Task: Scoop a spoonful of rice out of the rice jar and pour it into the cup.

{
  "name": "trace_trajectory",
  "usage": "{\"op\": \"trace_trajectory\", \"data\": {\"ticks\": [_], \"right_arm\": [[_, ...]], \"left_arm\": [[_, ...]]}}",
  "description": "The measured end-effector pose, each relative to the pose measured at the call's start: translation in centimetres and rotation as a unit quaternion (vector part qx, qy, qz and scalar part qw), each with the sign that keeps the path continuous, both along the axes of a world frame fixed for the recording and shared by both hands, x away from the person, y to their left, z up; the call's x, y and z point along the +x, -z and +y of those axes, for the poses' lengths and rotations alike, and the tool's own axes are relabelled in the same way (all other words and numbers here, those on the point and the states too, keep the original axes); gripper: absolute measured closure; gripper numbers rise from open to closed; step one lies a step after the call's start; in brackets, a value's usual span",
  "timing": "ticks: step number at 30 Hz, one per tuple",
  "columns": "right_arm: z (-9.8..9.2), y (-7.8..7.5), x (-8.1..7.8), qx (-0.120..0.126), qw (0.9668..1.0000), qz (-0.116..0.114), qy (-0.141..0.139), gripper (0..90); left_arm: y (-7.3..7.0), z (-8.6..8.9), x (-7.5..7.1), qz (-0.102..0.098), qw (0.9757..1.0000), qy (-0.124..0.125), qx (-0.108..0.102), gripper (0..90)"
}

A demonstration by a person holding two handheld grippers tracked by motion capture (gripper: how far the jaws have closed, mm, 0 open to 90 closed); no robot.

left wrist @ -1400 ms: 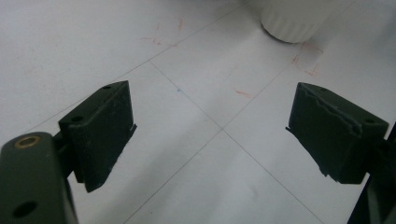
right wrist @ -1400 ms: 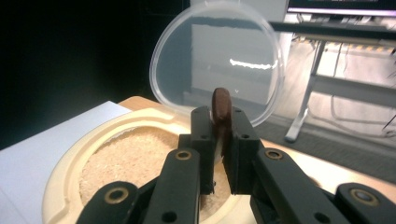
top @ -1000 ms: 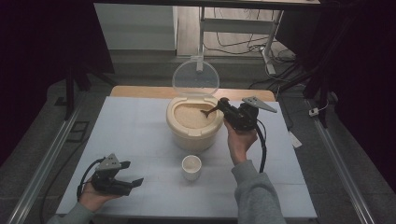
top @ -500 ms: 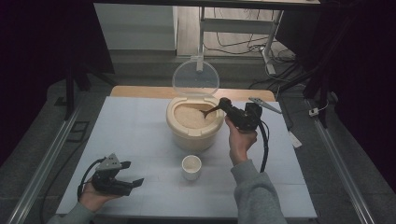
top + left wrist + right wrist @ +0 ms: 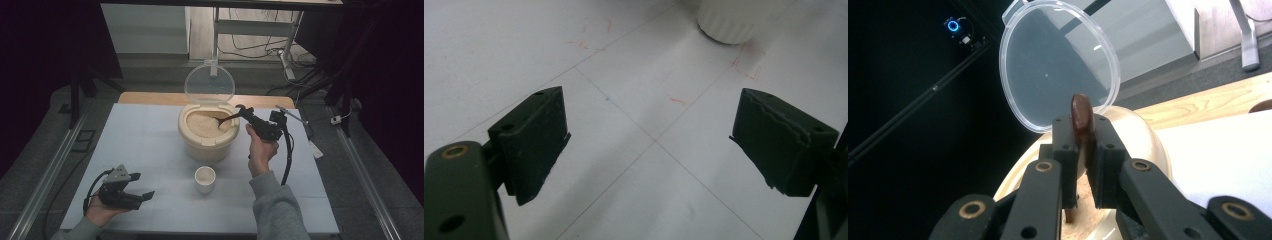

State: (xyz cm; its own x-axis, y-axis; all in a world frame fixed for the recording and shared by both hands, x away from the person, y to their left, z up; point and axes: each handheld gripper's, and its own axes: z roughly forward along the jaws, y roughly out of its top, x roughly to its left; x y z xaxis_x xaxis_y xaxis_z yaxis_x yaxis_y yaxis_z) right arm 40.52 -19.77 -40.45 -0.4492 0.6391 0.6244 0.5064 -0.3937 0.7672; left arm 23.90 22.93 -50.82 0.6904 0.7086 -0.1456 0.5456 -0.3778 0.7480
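A cream tub (image 5: 206, 145) full of rice (image 5: 200, 125) stands mid-table, its clear lid (image 5: 209, 84) hinged up behind it. My right gripper (image 5: 246, 114) is at the tub's right rim, shut on the handle of a dark brown spoon (image 5: 227, 119) whose bowl dips into the rice. In the right gripper view the handle end (image 5: 1081, 117) sticks up between the pressed jaws of the gripper (image 5: 1083, 145), with the lid (image 5: 1058, 60) beyond. A small white cup (image 5: 205, 178) stands in front of the tub. My left gripper (image 5: 145, 196) rests open on the table at the near left.
The left gripper view looks across the white table top (image 5: 634, 100) between wide-apart jaws toward the ribbed cup base (image 5: 729, 20). A wooden strip (image 5: 150, 98) edges the table's far side. Metal rails (image 5: 45, 175) run along both sides, and cables lie on the floor behind.
The right hand has shifted only slightly at the tub's rim, the spoon still in the rice. The left gripper has stayed put.
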Motion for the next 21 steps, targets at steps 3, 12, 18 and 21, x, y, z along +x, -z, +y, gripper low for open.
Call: {"op": "trace_trajectory", "data": {"ticks": [3, 12, 18, 21], "right_arm": [[-0.4, 0.0, 0.0, 0.010, 0.9999, 0.003, 0.002, 83.7], [-1.2, -0.2, -0.2, 0.032, 0.9995, 0.006, -0.001, 83.7], [-1.6, 0.2, 0.0, 0.057, 0.9981, 0.025, -0.004, 83.7], [-1.8, 0.4, 0.1, 0.067, 0.9972, 0.034, -0.002, 83.7]], "left_arm": [[0.0, 0.0, 0.0, 0.000, 1.0000, 0.000, 0.000, 14.6], [0.0, 0.0, 0.1, -0.001, 1.0000, 0.000, 0.001, 14.9], [0.0, -0.1, 0.1, -0.002, 1.0000, 0.000, 0.003, 15.1], [0.0, -0.1, 0.1, -0.003, 1.0000, 0.001, 0.006, 15.2]]}}
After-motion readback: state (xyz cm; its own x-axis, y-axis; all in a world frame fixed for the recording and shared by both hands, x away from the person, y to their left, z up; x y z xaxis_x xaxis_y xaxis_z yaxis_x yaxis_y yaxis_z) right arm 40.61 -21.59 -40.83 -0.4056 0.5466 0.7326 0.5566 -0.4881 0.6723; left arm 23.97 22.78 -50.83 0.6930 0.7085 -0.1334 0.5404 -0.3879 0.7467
